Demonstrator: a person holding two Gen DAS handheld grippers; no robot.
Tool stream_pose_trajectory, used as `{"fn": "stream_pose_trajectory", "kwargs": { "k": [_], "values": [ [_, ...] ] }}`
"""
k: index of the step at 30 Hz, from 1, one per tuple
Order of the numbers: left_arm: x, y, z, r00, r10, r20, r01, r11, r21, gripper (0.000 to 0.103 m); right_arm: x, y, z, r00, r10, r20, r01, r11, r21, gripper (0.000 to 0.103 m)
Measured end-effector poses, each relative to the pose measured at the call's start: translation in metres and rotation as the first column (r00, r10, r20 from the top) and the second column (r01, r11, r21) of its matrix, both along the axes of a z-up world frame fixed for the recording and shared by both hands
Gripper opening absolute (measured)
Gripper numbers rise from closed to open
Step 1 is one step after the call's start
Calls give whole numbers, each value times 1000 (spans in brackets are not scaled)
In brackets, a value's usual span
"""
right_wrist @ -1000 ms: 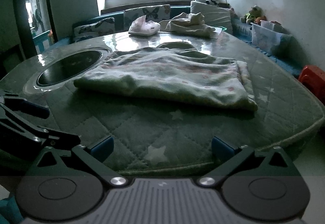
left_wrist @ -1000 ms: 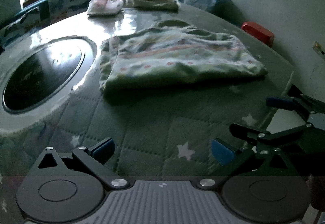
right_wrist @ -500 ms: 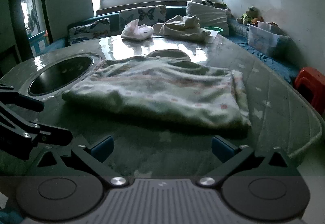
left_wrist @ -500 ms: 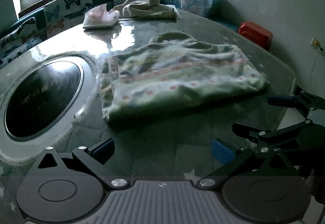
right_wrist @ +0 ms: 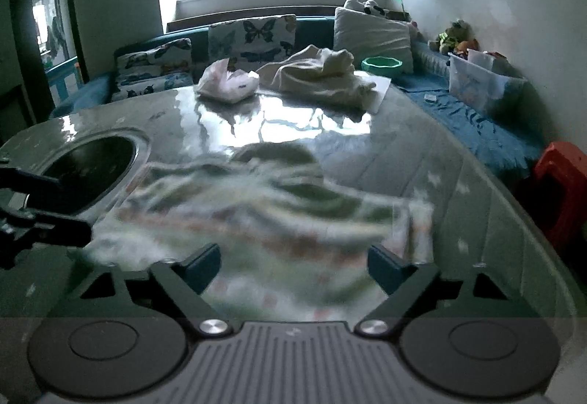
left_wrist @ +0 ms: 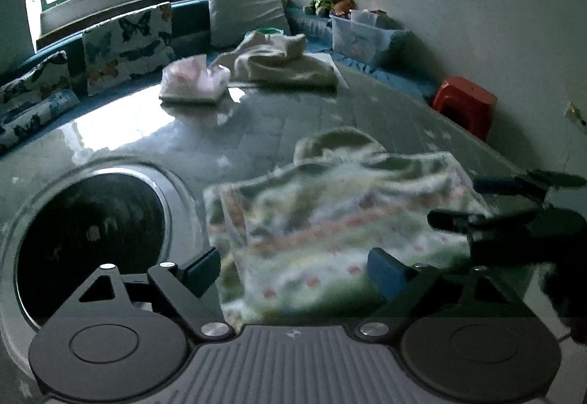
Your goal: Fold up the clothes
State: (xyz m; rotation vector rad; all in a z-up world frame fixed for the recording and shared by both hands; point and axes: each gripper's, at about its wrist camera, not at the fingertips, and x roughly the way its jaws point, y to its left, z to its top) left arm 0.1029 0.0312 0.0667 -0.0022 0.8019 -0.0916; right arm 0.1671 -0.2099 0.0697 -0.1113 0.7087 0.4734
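A folded pale green patterned garment (left_wrist: 330, 220) lies on the round table, blurred by motion; it also shows in the right wrist view (right_wrist: 279, 220). My left gripper (left_wrist: 293, 270) is open and empty, over the garment's near left part. My right gripper (right_wrist: 293, 266) is open and empty, over the garment's near edge. The right gripper also shows at the right of the left wrist view (left_wrist: 513, 202). The left gripper shows at the left edge of the right wrist view (right_wrist: 36, 206).
A dark round inset (left_wrist: 91, 242) sits in the glossy table (right_wrist: 227, 125) left of the garment. A pink cloth (right_wrist: 227, 83) and a cream garment pile (right_wrist: 319, 77) lie at the far side. A cushioned bench, a clear bin (right_wrist: 480, 81) and a red stool (right_wrist: 561, 184) stand beyond the table.
Both grippers have moved forward and up over the table, from its near edge to above the folded garment. Both stay open. The garment has not moved.
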Motion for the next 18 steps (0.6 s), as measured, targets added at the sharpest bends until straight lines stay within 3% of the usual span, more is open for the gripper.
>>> {"fn": "stream_pose_trajectory", "kwargs": {
  "k": [7,15,18],
  "values": [
    [27,12,2,1000,23,-8,-23,1000,18,87,76,17,6,999,-2,-43,3,1000,21,64],
    [32,24,-6,999,45,-30,-45,999,15,88,137,49,-20,995,-15,-96,11,999,-37,54],
    [31,30,-8,998,59,-38,-58,998,17,88,142,56,-27,995,-14,-100,10,999,-49,28]
  ]
}}
